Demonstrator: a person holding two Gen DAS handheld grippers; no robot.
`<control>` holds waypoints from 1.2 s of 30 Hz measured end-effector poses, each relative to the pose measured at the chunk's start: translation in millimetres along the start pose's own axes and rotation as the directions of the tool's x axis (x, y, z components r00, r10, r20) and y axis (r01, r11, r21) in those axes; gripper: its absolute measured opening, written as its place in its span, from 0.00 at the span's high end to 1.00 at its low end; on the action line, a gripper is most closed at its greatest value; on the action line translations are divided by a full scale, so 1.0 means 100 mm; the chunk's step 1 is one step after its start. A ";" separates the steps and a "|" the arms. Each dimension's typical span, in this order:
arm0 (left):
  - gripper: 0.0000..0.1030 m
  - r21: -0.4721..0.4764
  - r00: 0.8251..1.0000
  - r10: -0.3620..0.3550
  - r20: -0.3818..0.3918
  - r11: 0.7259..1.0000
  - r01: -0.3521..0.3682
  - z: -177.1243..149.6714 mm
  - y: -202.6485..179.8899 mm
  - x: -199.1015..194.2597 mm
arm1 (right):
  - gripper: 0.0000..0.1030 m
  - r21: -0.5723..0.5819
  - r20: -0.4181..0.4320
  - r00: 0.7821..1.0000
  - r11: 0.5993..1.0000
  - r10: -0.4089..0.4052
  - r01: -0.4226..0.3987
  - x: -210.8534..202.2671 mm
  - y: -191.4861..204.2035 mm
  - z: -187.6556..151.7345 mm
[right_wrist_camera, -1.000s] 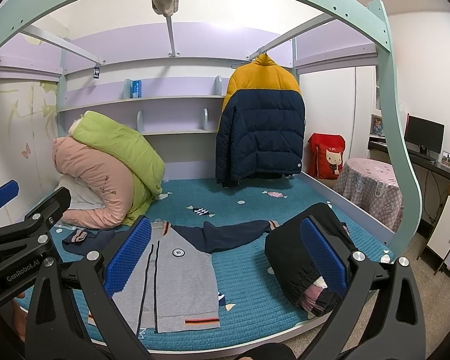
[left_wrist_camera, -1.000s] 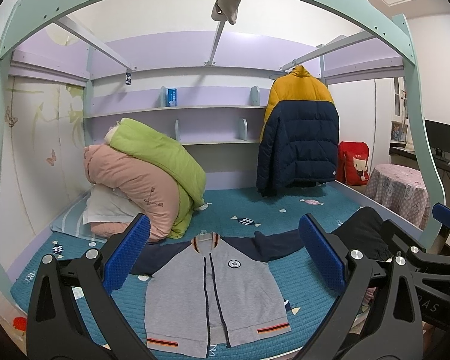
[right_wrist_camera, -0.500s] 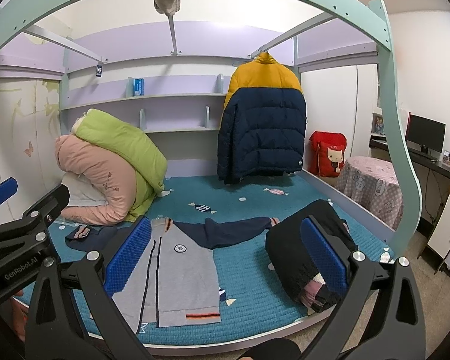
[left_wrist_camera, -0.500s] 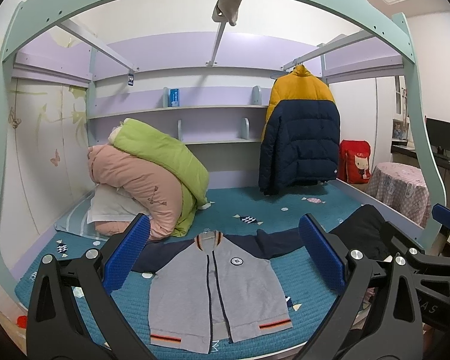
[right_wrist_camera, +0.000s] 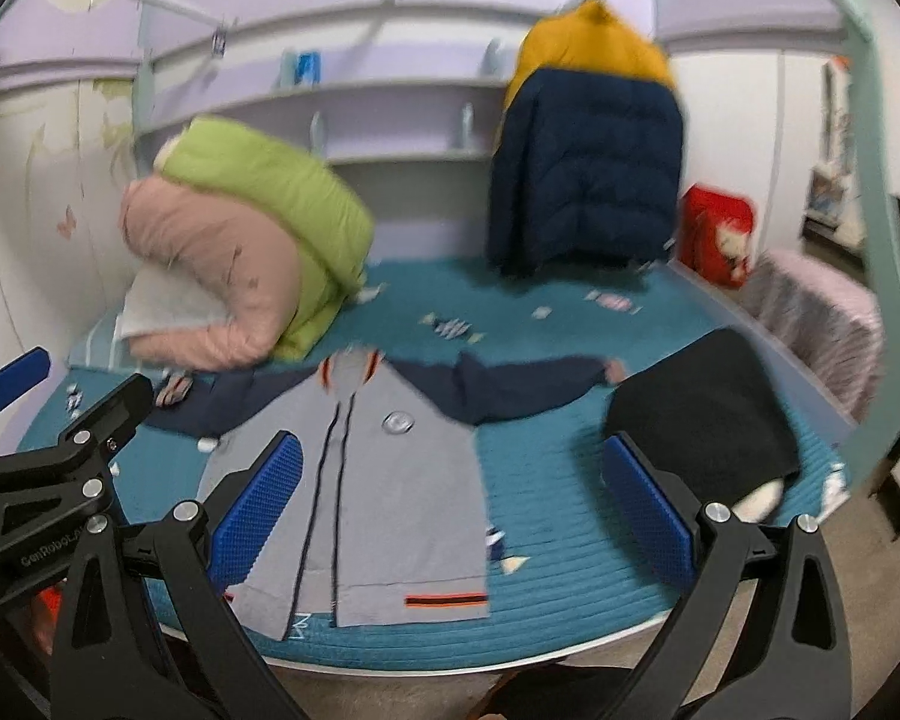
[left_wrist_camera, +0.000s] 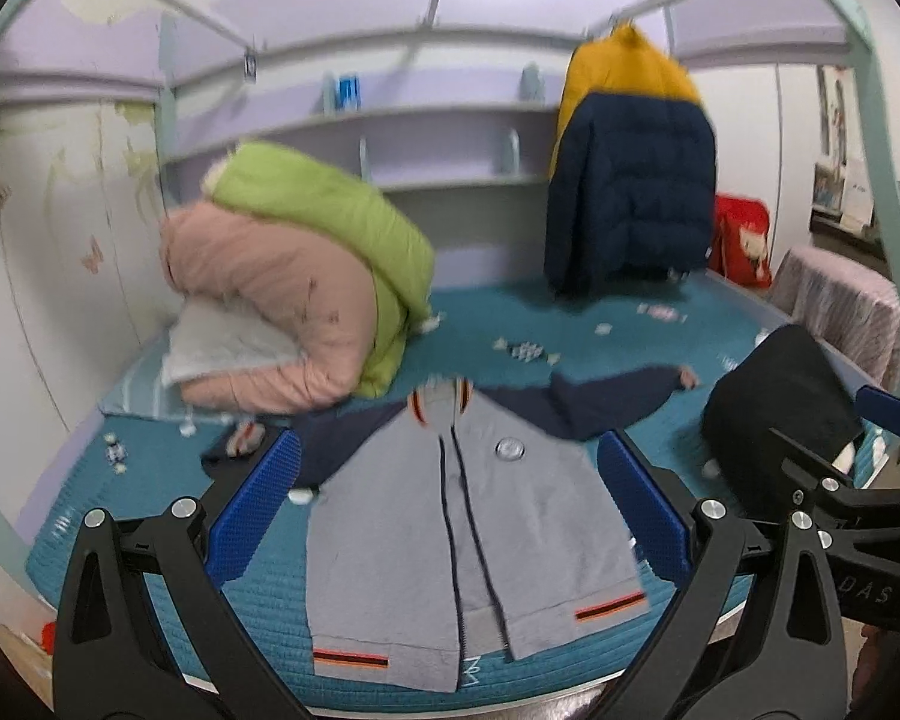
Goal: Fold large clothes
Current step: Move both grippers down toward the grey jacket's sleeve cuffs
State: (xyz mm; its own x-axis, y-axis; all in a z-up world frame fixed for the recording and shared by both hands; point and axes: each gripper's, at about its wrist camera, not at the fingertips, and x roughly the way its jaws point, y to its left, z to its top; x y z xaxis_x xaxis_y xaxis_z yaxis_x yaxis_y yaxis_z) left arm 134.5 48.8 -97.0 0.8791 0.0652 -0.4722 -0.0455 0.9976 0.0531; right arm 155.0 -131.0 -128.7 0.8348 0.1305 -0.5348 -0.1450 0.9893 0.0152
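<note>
Left wrist view shows the bed (left_wrist_camera: 150, 480) with its teal cover, then a grey jacket (left_wrist_camera: 390, 540) spread flat, front up, at the near edge, navy sleeves out sideways. Above it, the left hand-held gripper (left_wrist_camera: 447, 513) and right hand-held gripper (right_wrist_camera: 450, 507) both hang released, grasping nothing.

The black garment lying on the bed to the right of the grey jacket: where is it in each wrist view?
Left wrist: black garment at the right edge, beyond the left gripper.
Right wrist: black garment right of centre, above the right gripper.
Shared landmark: the grey jacket spread flat on the bed, to its left in both views.
</note>
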 end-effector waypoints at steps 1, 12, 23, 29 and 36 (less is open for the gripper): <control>0.04 -0.015 1.000 -0.011 -0.024 1.000 0.011 -0.05 0.09 0.20 | 0.07 -0.002 -0.024 1.000 1.000 0.011 -0.011 0.19 0.04 -0.02; 0.04 -0.152 0.977 0.021 -0.213 0.987 -0.055 -0.58 1.45 2.20 | 0.07 -0.006 -0.261 0.955 0.989 0.141 -0.148 2.27 0.76 -0.26; 0.04 -0.043 0.926 0.206 -0.316 0.972 -0.231 -1.14 3.49 3.99 | 0.07 0.015 -0.439 0.881 0.982 0.176 -0.189 3.73 1.35 -0.62; 0.04 0.014 0.896 0.214 -0.388 0.974 -0.226 -1.29 3.67 4.52 | 0.07 0.036 -0.484 0.855 0.980 0.188 -0.195 4.07 1.48 -0.72; 0.06 0.144 0.842 0.325 -0.429 0.946 -0.292 -1.31 3.81 4.95 | 0.07 0.017 -0.476 0.860 0.980 0.184 -0.201 4.27 1.59 -0.67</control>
State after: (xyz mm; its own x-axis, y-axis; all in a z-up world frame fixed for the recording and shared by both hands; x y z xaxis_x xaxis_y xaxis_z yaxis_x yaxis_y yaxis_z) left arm 490.1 464.9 -425.6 0.5220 0.3904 -0.7583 -0.2315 0.9206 0.3145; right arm 453.0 77.9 -411.0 0.4380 0.2635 -0.8595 -0.3006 0.9440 0.1362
